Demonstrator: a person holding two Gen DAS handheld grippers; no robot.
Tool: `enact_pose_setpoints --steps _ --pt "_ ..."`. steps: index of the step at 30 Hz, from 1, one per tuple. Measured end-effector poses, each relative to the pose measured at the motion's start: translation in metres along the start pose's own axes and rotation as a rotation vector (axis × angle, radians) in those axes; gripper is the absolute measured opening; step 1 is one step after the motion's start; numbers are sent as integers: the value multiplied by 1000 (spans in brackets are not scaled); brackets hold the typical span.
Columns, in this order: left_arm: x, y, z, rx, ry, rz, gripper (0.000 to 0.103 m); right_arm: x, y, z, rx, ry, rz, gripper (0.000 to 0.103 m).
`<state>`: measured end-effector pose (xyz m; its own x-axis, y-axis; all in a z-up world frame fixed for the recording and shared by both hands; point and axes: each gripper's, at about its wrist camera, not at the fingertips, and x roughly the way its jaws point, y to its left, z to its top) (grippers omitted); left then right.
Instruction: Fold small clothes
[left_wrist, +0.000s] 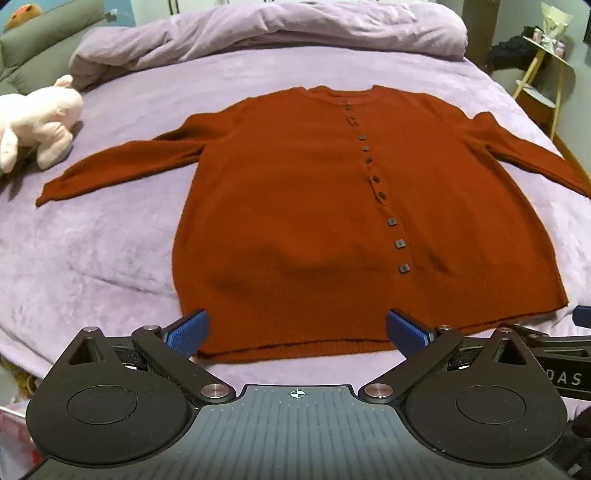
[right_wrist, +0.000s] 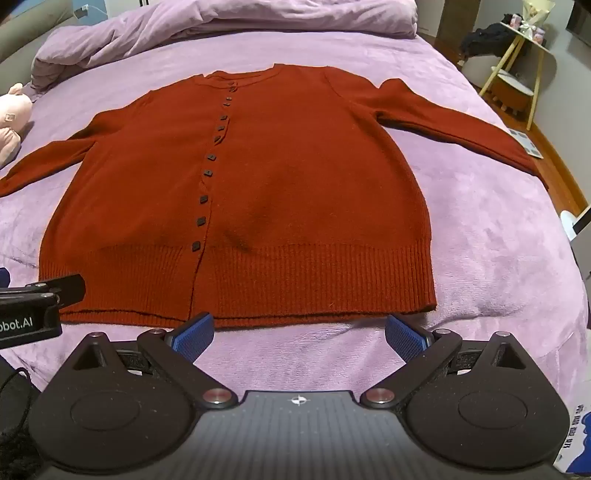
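Observation:
A rust-red buttoned cardigan (left_wrist: 295, 206) lies flat on the purple bedspread (left_wrist: 92, 258), front up, both sleeves spread out, hem toward me. It also shows in the right wrist view (right_wrist: 295, 184). My left gripper (left_wrist: 297, 330) is open and empty, its blue pads over the hem's left part. My right gripper (right_wrist: 299, 334) is open and empty, just short of the hem's right part. The right gripper's edge shows in the left wrist view (left_wrist: 554, 343); the left gripper's edge shows in the right wrist view (right_wrist: 40, 299).
A pink plush toy (left_wrist: 37, 125) lies at the bed's left. A bunched purple duvet (left_wrist: 277, 29) lies along the far side. A yellow-legged side table (right_wrist: 517, 66) stands beyond the bed's right edge. A white box (right_wrist: 580, 229) is at the right.

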<state>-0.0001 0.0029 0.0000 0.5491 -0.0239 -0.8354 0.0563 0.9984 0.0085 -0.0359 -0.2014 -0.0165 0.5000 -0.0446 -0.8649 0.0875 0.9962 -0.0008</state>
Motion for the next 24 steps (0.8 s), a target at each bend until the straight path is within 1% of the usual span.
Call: enact_pose_setpoints --steps 12,13,14,24 --pt "-1 -5 -2 10 21 -4 103 1 -1 3 2 7 -9 99" --pt "0 -5 -2 10 23 -3 103 0 7 6 2 6 -9 99" --pt "0 -5 -2 10 25 -2 103 -2 4 2 -4 1 -2 99" --pt "-1 -5 -2 0 31 -10 103 -4 3 1 -2 -2 -2 99"
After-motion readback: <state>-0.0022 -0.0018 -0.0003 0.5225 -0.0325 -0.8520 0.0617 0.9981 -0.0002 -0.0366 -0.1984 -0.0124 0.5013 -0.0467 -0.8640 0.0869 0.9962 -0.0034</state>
